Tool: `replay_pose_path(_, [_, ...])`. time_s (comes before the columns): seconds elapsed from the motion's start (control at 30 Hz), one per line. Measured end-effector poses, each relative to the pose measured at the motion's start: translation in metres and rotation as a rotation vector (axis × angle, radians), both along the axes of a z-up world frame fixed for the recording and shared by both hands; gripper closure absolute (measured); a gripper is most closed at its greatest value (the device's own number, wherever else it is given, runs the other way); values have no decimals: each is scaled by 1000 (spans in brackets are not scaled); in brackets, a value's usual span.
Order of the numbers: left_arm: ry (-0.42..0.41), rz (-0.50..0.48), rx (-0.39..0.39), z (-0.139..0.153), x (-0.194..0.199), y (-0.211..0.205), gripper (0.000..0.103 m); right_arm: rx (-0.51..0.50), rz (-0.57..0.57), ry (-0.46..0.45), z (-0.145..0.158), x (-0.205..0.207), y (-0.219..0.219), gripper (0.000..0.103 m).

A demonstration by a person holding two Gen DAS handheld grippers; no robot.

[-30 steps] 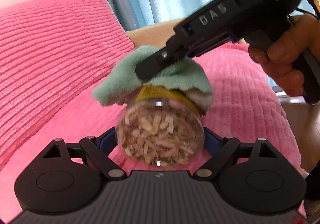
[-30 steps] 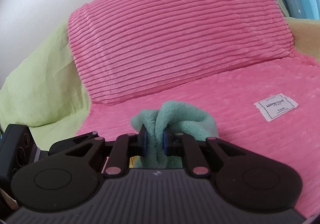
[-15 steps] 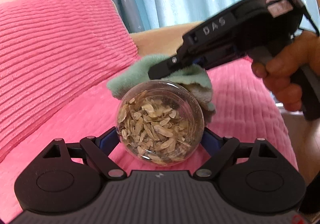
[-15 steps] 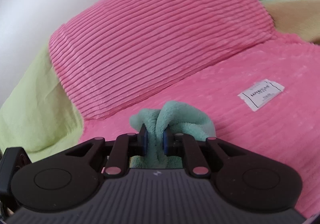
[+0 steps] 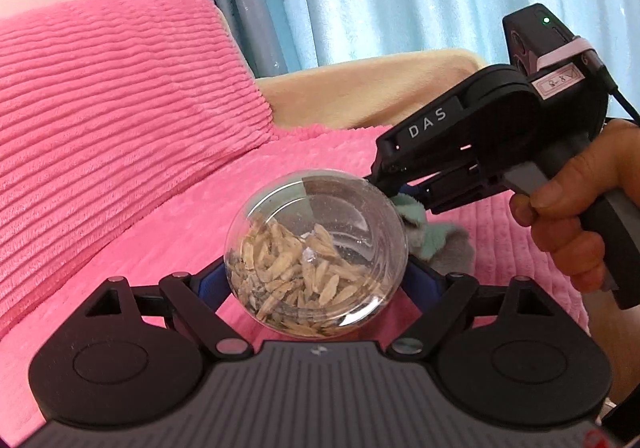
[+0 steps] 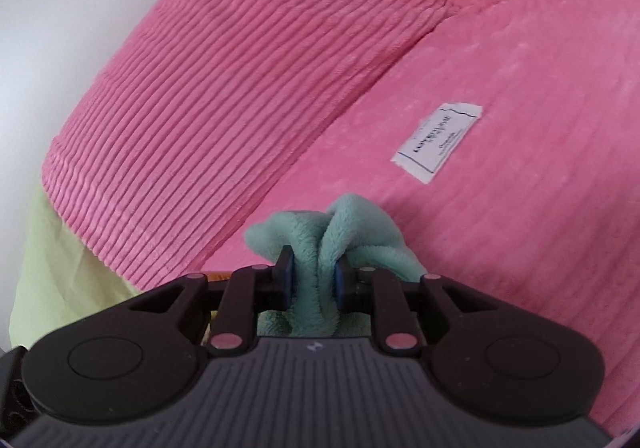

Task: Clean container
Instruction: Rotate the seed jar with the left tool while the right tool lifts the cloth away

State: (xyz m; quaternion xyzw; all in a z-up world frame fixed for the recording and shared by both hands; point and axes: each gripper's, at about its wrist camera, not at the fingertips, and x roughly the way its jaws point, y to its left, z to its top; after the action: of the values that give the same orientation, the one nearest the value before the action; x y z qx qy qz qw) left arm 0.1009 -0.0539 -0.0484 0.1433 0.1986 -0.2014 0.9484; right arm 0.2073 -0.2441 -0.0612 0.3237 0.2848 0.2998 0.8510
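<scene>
Two handheld grippers, black plastic.
Left gripper (image 5: 316,280): ribbed grey-black body, round side discs, silver screws, blue pads. Right gripper (image 6: 314,276): same build; its side bears white "DAS" lettering, a pink-edged label, a green light, a black cable, a grey trigger under a bare hand (image 5: 576,224).

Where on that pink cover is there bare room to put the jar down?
Free: the pink cover between the ribbed cushion and the jar. Also around the white label. Crowded: right of the jar, by the green cloth and right tool.

Right claw (image 5: 394,193) crowds jar (image 5: 316,254) far side; near side open.
</scene>
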Motion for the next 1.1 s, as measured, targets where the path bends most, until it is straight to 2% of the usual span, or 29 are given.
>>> replay_pose_path(0.13, [8,-1,-4,2,-1,3,16,19,-3,26,-5,2,-4,86])
replay_pose_path(0.3, [20,-3,44,11,-10,10,16,37,25,48,-3,-1,0,86])
replay_pose_path(0.47, [34,27,64,20,-17,22,17,45,89,93,-4,-7,18,86])
replay_pose_path(0.53, [33,29,56,18,-19,27,17,14,115,105,-6,-11,29,86])
replay_pose_path(0.67, [32,27,30,13,-22,37,17,-45,138,71,-4,-17,44,86])
replay_pose_path(0.87, [30,30,-4,6,-27,50,16,-43,128,17,8,-23,47,86])
replay_pose_path(1.0, [21,48,-1,4,-21,51,14,-59,84,-106,32,-34,44,86])
replay_pose_path(1.1, [22,44,-6,3,-18,49,15,-59,100,-202,50,-46,42,86])
